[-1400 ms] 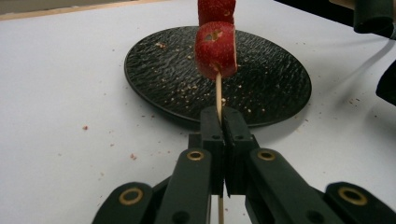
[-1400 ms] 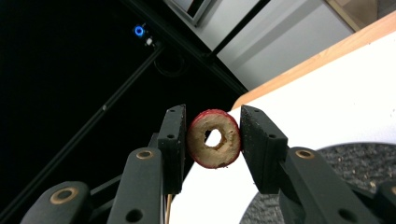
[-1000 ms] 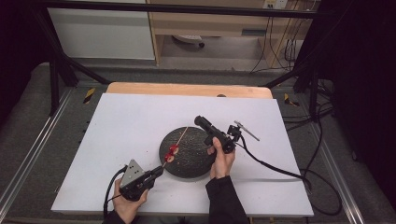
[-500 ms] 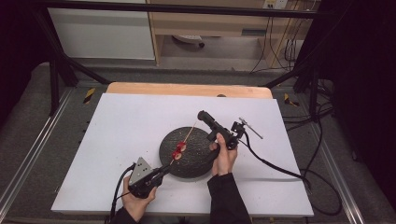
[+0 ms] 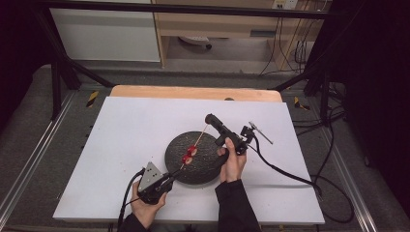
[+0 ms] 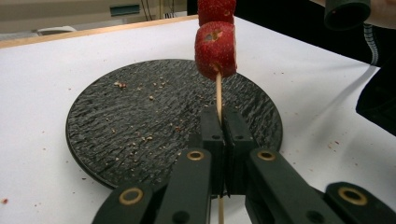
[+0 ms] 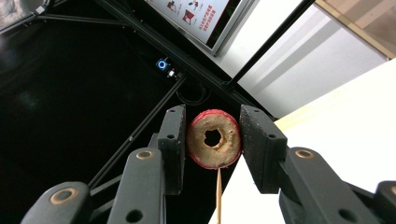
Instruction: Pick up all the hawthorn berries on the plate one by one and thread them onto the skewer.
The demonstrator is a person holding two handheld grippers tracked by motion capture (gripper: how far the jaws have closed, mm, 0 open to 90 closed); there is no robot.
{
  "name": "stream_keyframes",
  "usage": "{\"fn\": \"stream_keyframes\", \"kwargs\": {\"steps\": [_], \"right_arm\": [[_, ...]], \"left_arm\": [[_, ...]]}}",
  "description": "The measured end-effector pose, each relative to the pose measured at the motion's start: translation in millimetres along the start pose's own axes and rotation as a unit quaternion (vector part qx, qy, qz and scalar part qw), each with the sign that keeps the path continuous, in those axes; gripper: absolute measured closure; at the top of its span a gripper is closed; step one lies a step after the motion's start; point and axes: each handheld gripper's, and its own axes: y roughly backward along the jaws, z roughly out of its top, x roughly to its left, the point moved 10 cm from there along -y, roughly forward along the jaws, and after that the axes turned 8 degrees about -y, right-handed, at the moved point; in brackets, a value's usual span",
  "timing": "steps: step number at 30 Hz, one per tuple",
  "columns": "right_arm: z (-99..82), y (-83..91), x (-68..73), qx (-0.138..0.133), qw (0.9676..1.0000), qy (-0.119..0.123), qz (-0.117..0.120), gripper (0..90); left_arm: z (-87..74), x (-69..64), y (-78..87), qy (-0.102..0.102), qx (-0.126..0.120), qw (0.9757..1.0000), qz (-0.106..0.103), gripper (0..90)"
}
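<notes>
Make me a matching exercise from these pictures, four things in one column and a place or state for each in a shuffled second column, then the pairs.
Things:
1. skewer
2. round slice with a hole
3. black plate
4. two red strawberry pieces

Places or states:
A. lies on the white table
B. threaded on the stick, above the plate
C. pinched in the shut left gripper
D. between the pads of the right gripper

Pairs: 1-C, 2-D, 3-A, 4-B

Both forearms reach in low, the left gripper (image 5: 164,182) with jaws clamped together, the right gripper (image 5: 211,119) raised, jaws gripping.
</notes>
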Motion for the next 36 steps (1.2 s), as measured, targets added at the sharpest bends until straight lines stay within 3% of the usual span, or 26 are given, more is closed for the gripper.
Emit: {"fn": "stream_keyframes", "kwargs": {"steps": [15, 27, 33, 36], "right_arm": [[-5.9, -0.7, -1.9, 0.0, 0.9999, -0.01, 0.005, 63.0], [-1.1, -0.6, -1.2, -0.025, 0.9995, -0.017, 0.004, 63.3], [-5.6, -1.3, -4.1, -0.017, 0.9996, -0.023, 0.0, 63.3], [-11.6, -2.0, -8.0, -0.009, 0.9997, -0.023, -0.005, 63.3]], "left_arm": [[11.2, -5.8, -9.9, 0.024, -0.019, 0.9994, 0.014, 88.3], [12.4, -8.4, -15.8, 0.037, -0.025, 0.9986, 0.027, 88.3], [14.8, -10.1, -20.1, 0.037, -0.026, 0.9984, 0.033, 88.3], [18.9, -8.6, -24.7, 0.046, -0.026, 0.998, 0.034, 88.3]]}}
